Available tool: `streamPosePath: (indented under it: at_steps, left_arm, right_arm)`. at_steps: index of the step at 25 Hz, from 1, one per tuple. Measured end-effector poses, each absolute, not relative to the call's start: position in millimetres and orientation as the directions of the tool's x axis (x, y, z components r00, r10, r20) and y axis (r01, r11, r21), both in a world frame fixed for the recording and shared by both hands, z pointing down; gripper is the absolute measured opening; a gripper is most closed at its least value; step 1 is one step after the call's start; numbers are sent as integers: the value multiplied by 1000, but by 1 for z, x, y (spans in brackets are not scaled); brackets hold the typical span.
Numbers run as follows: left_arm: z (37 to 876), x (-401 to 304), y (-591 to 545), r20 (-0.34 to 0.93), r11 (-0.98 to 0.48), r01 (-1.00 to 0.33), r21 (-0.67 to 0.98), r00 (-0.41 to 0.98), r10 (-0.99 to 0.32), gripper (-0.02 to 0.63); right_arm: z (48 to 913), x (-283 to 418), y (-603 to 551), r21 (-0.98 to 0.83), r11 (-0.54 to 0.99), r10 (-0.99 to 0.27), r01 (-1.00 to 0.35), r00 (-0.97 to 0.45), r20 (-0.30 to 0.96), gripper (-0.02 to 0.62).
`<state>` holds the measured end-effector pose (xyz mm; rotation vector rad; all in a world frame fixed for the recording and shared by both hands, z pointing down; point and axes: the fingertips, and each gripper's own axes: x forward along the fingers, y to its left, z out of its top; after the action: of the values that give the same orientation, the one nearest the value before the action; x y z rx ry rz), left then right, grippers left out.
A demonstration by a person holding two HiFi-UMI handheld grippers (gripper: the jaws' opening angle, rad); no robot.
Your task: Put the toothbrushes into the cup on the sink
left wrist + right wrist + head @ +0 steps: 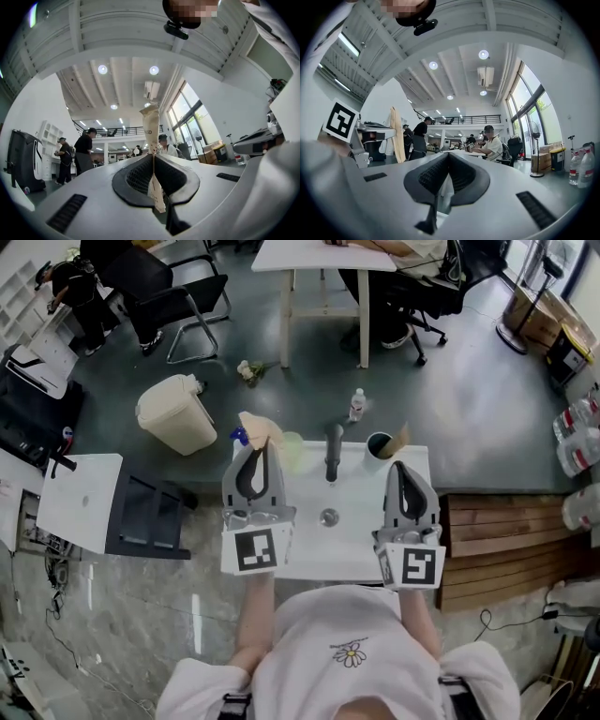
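Observation:
A white sink (pixel 361 545) lies below me, with a dark faucet (pixel 333 454) at its back. A dark cup (pixel 378 445) stands at the back right corner, and a tan wrapped toothbrush (pixel 401 438) leans out of it. My left gripper (pixel 260 450) is over the sink's left side, shut on another tan paper-wrapped toothbrush (pixel 259 427) that sticks up past the jaws (pixel 151 129). My right gripper (pixel 399 467) hovers over the sink's right side just in front of the cup, shut with nothing between its jaws (pixel 447 155). The wrapped toothbrush (pixel 397 133) also shows at the left of the right gripper view.
A pale green cup (pixel 292 448) and a small blue item (pixel 239 436) sit at the sink's back left. On the floor are a beige bin (pixel 176 413) and a water bottle (pixel 356 404). Wooden slats (pixel 506 549) flank the right, a dark cabinet (pixel 141 517) the left.

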<state>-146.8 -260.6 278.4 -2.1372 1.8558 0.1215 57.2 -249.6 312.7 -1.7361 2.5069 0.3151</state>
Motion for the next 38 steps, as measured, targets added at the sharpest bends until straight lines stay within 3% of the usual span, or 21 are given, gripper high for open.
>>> streamPosePath:
  at_steps: [8,14,22,38]
  left_arm:
    - [344,-160,-335,-106,-137,-976,-169,157,-982,23]
    - [400,-154,-365,-77,-214,-968,-129,225,-971,23]
    - [466,-161,-369,55,-190,-977,-100,185,-981,25]
    - [504,-152,-363,118,-181,-983,-37,175,-977,40]
  right_arm:
    - [327,66,-245,121,324,-933,-938,-338,-121,11]
    - [333,79,-241,132,290,-947,-948,-304,-102,11]
    - [354,90,-235,127,265,-962,-956,-271,-38,11]
    - [358,93,-234,120,260,-964,-958,-265,-34,11]
